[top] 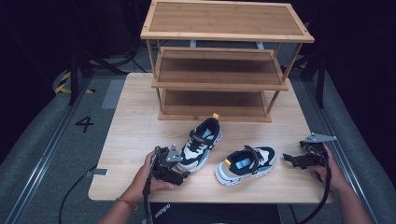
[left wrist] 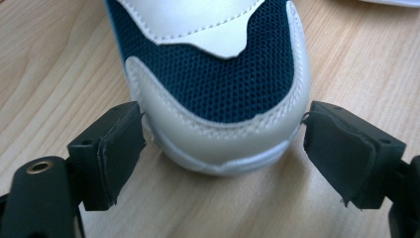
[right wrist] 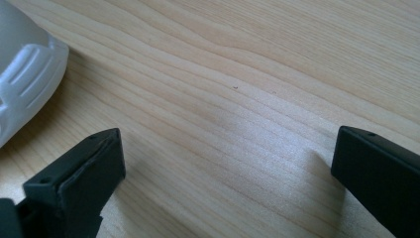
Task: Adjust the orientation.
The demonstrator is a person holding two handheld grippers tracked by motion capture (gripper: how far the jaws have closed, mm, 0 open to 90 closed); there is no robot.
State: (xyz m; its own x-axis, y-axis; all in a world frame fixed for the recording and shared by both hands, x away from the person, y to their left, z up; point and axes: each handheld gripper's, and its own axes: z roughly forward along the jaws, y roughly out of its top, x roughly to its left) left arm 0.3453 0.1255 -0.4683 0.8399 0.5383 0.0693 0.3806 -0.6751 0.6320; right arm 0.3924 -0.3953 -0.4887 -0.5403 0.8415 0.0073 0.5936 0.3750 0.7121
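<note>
Two navy, white and beige child's sneakers lie on the wooden table (top: 135, 130). The left sneaker (top: 203, 141) points its toe at the person, and my left gripper (top: 183, 169) is at that toe. In the left gripper view the toe (left wrist: 218, 89) sits between the open jaws of the left gripper (left wrist: 223, 144), with the pads (left wrist: 116, 148) right beside its sides. The right sneaker (top: 246, 163) lies crosswise with its toe to the right. My right gripper (top: 290, 159) stands open just right of it, and in its own view the right gripper (right wrist: 228, 158) is over bare wood near the white sole (right wrist: 25, 74).
A three-tier wooden shoe rack (top: 219, 60) stands at the back of the table with bare shelves. Cables trail from both grippers over the table's front edge. Grey floor with rails surrounds the table.
</note>
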